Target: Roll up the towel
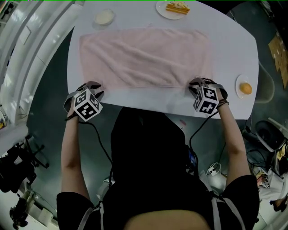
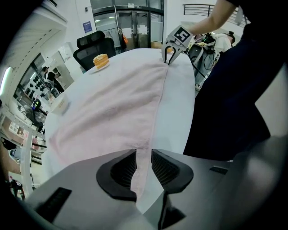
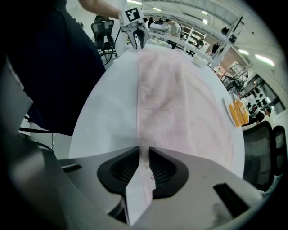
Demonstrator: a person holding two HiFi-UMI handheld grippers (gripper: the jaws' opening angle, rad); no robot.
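Observation:
A pale pink towel point(image 1: 144, 58) lies spread flat on the white table point(image 1: 234, 49). My left gripper point(image 1: 92, 86) stands at the towel's near left corner, pointing steeply down. In the left gripper view its jaws point(image 2: 143, 168) stand narrow, with the towel's near edge point(image 2: 141, 157) pinched between the ribbed pads. My right gripper point(image 1: 198, 83) is at the near right corner, pointing straight down. Its jaws point(image 3: 144, 168) are closed on the towel's corner point(image 3: 145, 179), which hangs between the pads. Each gripper also shows at the far end of the other's view, the right gripper point(image 2: 170, 56) and the left gripper point(image 3: 137, 40).
A plate with a slice of cake point(image 1: 173, 8) and a small dish point(image 1: 104, 17) sit at the table's far edge. A plate with an orange item point(image 1: 245, 87) lies near the right edge. The person stands against the near edge. Office chairs point(image 2: 92, 47) stand beyond the table.

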